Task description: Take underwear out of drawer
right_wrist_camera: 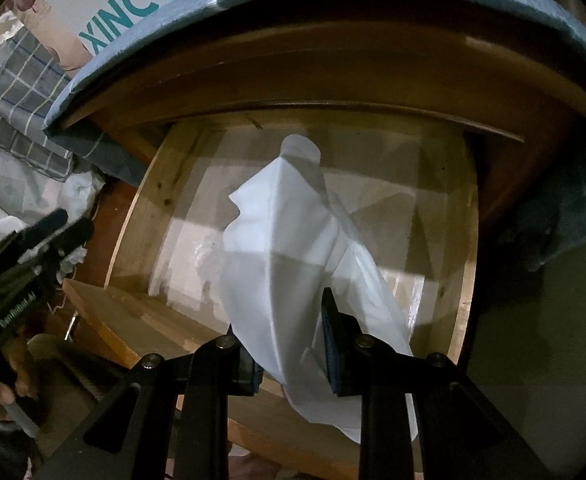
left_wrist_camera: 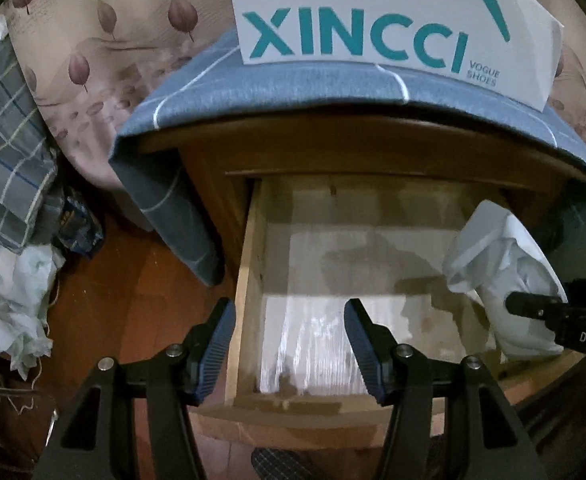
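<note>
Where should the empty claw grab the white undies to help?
Probably the loose top fold of the white underwear, coming from the open left side over the drawer. The right gripper already pinches its lower end, so that bunched free part hangs clear, and the left gripper is open and empty.

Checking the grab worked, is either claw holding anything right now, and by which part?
The right claw pinches the white underwear near its lower bunched end, above the open drawer. The left claw is open and empty.
</note>
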Action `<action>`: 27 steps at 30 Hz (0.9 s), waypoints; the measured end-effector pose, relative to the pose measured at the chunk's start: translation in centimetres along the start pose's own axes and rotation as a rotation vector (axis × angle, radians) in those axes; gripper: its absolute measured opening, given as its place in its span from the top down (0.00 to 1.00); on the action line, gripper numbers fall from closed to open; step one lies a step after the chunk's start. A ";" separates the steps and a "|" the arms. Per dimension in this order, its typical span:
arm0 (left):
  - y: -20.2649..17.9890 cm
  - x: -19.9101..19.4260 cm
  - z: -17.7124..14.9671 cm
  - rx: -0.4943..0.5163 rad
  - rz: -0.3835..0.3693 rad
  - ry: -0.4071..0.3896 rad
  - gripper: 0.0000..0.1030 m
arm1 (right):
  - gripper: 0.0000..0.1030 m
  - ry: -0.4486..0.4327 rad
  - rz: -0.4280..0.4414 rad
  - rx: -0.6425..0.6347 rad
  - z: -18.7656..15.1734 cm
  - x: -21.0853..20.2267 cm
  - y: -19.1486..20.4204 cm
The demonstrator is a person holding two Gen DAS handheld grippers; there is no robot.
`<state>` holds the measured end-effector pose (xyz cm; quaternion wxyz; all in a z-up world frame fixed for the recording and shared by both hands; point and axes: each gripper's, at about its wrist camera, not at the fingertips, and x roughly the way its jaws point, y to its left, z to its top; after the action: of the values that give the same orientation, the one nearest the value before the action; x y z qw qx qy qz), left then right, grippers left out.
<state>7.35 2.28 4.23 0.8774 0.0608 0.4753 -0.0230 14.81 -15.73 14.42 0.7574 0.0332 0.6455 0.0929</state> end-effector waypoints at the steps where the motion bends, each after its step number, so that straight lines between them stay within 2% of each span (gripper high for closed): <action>1: 0.0 -0.2 0.0 -0.003 0.000 -0.012 0.44 | 0.77 -0.002 -0.002 0.000 0.0 0.0 0.0; 10: 0.8 -1.0 -0.1 -0.036 -0.018 -0.023 0.44 | 0.78 -0.019 -0.010 -0.001 0.0 -0.3 0.1; 13: 1.5 -1.0 -0.1 -0.049 -0.034 -0.015 0.44 | 0.78 -0.002 -0.016 0.003 0.0 0.0 0.0; 15: 1.9 -0.9 -0.2 -0.064 -0.058 -0.006 0.44 | 0.77 0.048 -0.004 0.008 0.2 0.8 -0.1; 17: 2.2 -0.4 -0.2 -0.080 -0.081 0.015 0.44 | 0.67 0.130 -0.003 0.017 0.3 2.4 -0.2; 19: 2.5 0.2 -0.3 -0.102 -0.082 0.042 0.44 | 0.42 0.181 -0.019 0.004 0.4 3.4 0.0; 21: 2.8 0.3 -0.4 -0.127 -0.110 0.043 0.44 | 0.33 0.212 -0.037 -0.023 0.5 4.3 0.5; 22: 2.9 0.2 -0.4 -0.137 -0.119 0.038 0.44 | 0.27 0.242 -0.076 -0.031 0.8 5.0 0.7; 25: 3.0 0.1 -0.4 -0.151 -0.135 0.030 0.44 | 0.15 0.303 -0.121 -0.004 1.2 6.6 0.3; 27: 3.0 0.1 -0.4 -0.152 -0.146 0.032 0.44 | 0.11 0.376 -0.133 0.027 1.4 8.0 -0.2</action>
<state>7.35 5.28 4.18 0.8679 -0.0404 0.4927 -0.0498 17.41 -14.41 6.82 0.6276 -0.0176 0.7774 0.0385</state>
